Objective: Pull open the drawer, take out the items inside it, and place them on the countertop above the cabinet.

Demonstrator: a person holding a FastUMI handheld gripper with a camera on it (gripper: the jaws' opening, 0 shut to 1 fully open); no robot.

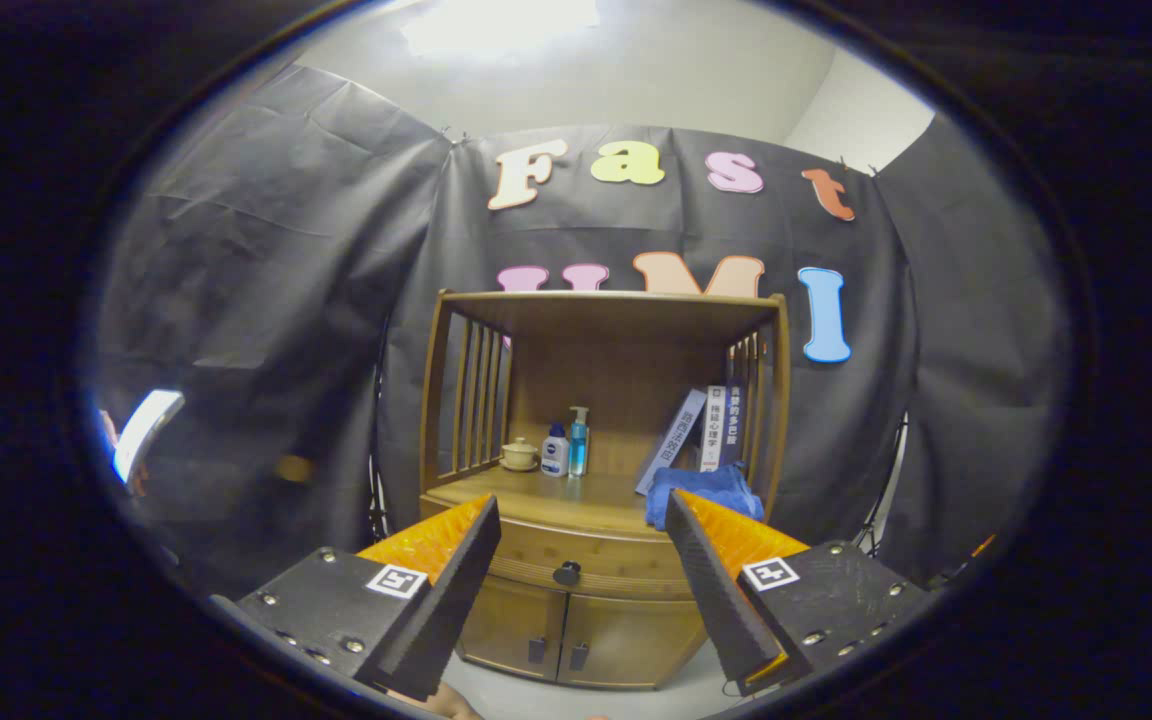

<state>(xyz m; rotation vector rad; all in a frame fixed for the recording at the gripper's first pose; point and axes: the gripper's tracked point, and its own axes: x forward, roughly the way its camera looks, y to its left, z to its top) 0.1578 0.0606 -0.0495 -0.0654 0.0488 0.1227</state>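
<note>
Gripper view
Tool [576,560]: held wide apart, nothing gripped; fingers [441,600] are seen at the bottom, spread to either side of the cabinet front, well short of it.
Cabinet [591,620]: wooden, seen straight ahead beyond the fingers, set against the black cloth wall [266,300].
Drawer [576,555]: closed, flush in the cabinet front just under the bench; contents cannot be told.
Drawer knob [567,573]: dark, round, centred on the drawer face, framed between the two fingers but not touched.
Lower doors [576,630]: two, shut, below the drawer, each with a small dark handle near the middle seam.
Bench [536,495]: cabinet's wooden top, under an open shelf frame [611,305] with slatted sides.
Small pot [519,454]: cream, lidded, placed at the back left of the bench.
White bottle [555,451]: blue-labelled, just beside the pot.
Pump bottle [578,441]: blue, touching or nearly touching the white bottle, on its other side.
Books [706,430]: several, leaned at the back right of the bench; one is tilted more than the rest.
Blue cloth [706,488]: bunched on the right of the bench, in front of the books, partly hidden by one finger.
Floor [536,695]: pale, seen beneath the cabinet.
</note>
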